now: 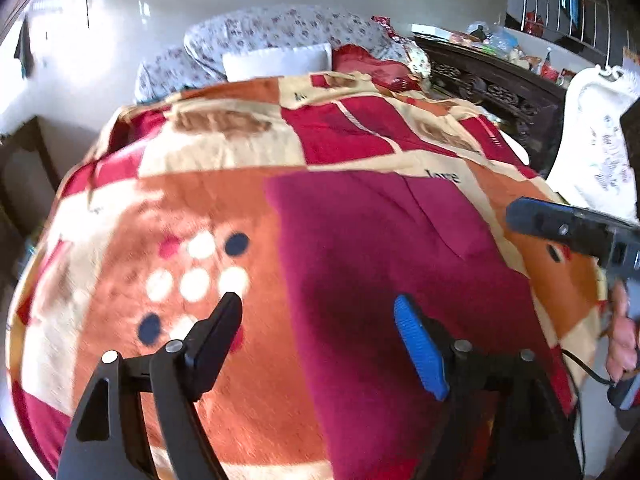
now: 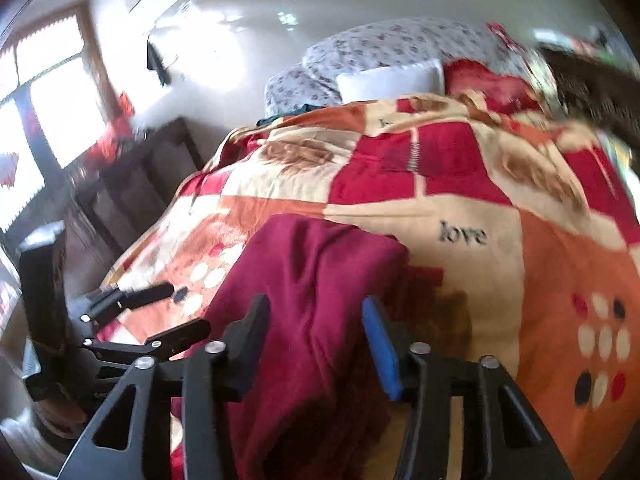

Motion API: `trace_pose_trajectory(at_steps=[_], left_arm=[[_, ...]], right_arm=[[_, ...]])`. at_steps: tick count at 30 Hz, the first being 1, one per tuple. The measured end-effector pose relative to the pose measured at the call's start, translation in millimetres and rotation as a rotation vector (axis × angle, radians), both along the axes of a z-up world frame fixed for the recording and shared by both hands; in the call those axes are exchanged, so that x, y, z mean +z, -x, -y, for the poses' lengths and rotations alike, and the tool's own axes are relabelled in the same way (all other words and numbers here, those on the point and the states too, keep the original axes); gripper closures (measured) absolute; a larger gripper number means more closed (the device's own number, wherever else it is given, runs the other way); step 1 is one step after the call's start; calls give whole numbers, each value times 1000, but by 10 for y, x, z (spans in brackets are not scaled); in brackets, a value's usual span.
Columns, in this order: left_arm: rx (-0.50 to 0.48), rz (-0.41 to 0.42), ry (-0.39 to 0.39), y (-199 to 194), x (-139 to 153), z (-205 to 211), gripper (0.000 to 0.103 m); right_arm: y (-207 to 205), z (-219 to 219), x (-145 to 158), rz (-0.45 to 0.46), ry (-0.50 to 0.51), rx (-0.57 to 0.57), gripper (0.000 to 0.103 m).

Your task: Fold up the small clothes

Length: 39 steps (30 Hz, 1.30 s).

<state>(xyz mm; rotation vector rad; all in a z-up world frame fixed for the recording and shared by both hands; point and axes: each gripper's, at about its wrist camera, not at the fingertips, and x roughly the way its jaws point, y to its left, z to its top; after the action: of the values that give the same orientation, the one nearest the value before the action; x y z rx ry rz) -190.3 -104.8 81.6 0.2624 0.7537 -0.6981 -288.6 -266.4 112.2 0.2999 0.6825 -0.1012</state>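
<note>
While both claws hover apart-jawed, left claw (image 1: 320,320) wide, right claw (image 2: 316,320) narrower, neither gripping, maroon garment (image 2: 312,280) flat near bed (image 1: 360,128) foot edge

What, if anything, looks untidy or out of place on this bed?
Only the maroon garment: it lies rumpled on the patterned blanket, with creases and uneven edges, not yet neatly folded. Nothing looks spilled or damaged.

This was a home bedroom. A bed (image 1: 168,216) wore a red, orange and cream patchwork blanket (image 2: 460,184), with a white pillow (image 1: 276,62), floral quilt (image 1: 280,26) and dark carved wooden headboard (image 1: 492,84) behind.
</note>
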Motion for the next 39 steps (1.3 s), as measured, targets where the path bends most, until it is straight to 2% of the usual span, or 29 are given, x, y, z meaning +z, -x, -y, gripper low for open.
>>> trace_pose_trajectory(at_steps=[2, 4, 5, 7, 10, 13, 19, 24, 25, 28, 31, 33, 35, 39], left_arm=[[17, 2, -21, -58, -60, 53, 25], [32, -9, -48, -122, -165, 121, 25], [38, -11, -61, -145, -211, 137, 25], [39, -14, -75, -146, -293, 133, 25], [36, -19, -65, -153, -345, 182, 24], [35, -3, -73, -135, -353, 202, 23], [53, -4, -65, -121, -359, 188, 23], [73, -12, -49, -95, -366, 162, 21], [76, -13, -47, -81, -366, 159, 21], [89, 1, -52, -22, -343, 133, 21], [100, 23, -58, 49, -281, 75, 21], [114, 40, -48, 100, -228, 9, 21], [127, 43, -32, 139, -183, -48, 21], [150, 61, 7, 245, -68, -182, 19]], right_arm=[[-172, -74, -109, -38, 32, 7, 60], [-296, -94, -210, -82, 77, -9, 63], [-350, -72, -303, -117, 108, -31, 68], [-411, 41, -485, -166, 100, -53, 70], [-338, 128, -571, -140, 73, -62, 71], [-266, 45, -483, -137, 109, -52, 70], [42, -187, -273, -99, 108, -19, 66], [131, -297, -574, -162, 154, -40, 63], [145, -310, -616, -151, 158, -52, 63], [198, -373, -553, -139, 176, -59, 63], [296, -405, -393, -96, 141, -57, 56], [376, -431, -279, -58, 134, -84, 44], [440, -465, -175, -27, 145, -119, 36], [499, -525, -84, -6, 150, -151, 29]])
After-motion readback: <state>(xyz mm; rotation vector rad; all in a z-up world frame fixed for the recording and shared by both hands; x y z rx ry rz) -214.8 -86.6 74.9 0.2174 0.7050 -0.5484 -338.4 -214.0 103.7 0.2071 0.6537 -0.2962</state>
